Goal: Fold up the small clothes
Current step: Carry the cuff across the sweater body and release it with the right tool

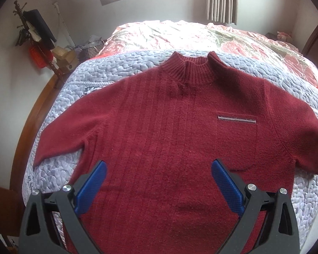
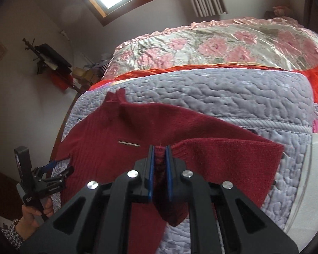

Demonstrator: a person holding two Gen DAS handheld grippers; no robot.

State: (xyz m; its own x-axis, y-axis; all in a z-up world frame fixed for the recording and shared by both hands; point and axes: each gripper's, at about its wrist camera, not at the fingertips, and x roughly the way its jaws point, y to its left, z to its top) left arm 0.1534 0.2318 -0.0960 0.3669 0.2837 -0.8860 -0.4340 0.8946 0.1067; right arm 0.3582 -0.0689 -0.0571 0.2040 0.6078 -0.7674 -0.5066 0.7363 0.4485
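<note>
Burgundy knit sweater (image 1: 169,131) lies face up and spread flat on the lilac quilted bedspread (image 1: 95,78) of the bed, collar pointing away from me toward the window, hem toward me, its long axis running straight ahead. My right gripper (image 2: 159,148) has its fingers pinched nearly together on the ribbed cuff of the sleeve (image 2: 222,160) on my right, and that sleeve is already lifted and doubled back, so its length runs sideways, out to my right from the fingers, while the sweater body lies to their left. My left gripper (image 1: 159,167) hangs over the lower front of the body with its fingers spread wide and nothing between them; the other sleeve (image 1: 70,131) stretches out flat to its left, untouched. As I judge it, the move now turns on carrying the held cuff leftward across the chest, past the small chest pocket (image 1: 236,119), so the sleeve lands crosswise on the body. My left fingers are the nearer ones to the opposite sleeve.
</note>
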